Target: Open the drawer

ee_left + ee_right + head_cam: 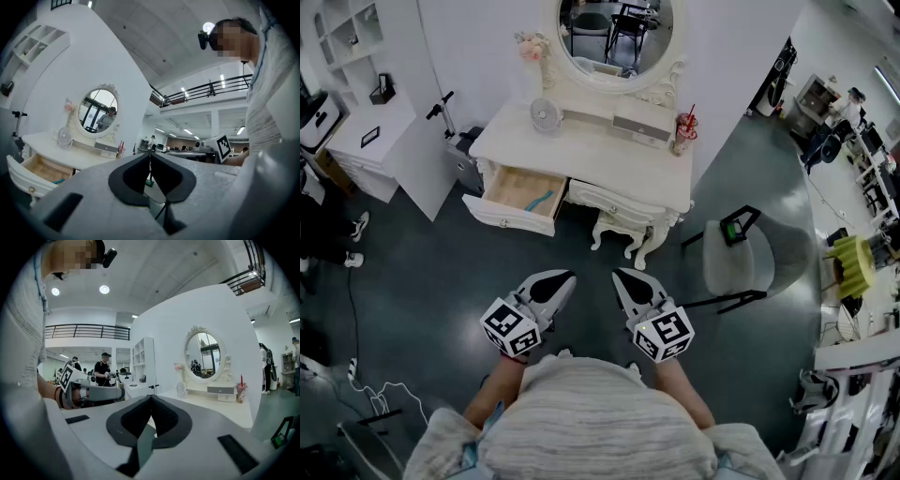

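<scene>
A white dressing table (609,159) with an oval mirror stands ahead of me. Its left drawer (520,197) is pulled out, and a teal item (540,200) lies inside on the wooden bottom. The left gripper view also shows this drawer (40,169) standing out at lower left. Both grippers hang close to my body over the dark floor, well short of the table. My left gripper (565,277) (150,153) is shut with nothing between its jaws. Beside it, my right gripper (622,276) (151,397) is shut and empty too.
A grey chair (741,258) stands to the right of the table. A white cabinet (370,141) sits at the left. On the tabletop are a small fan (545,114) and a red cup (684,127). A white cable (380,394) lies on the floor at lower left.
</scene>
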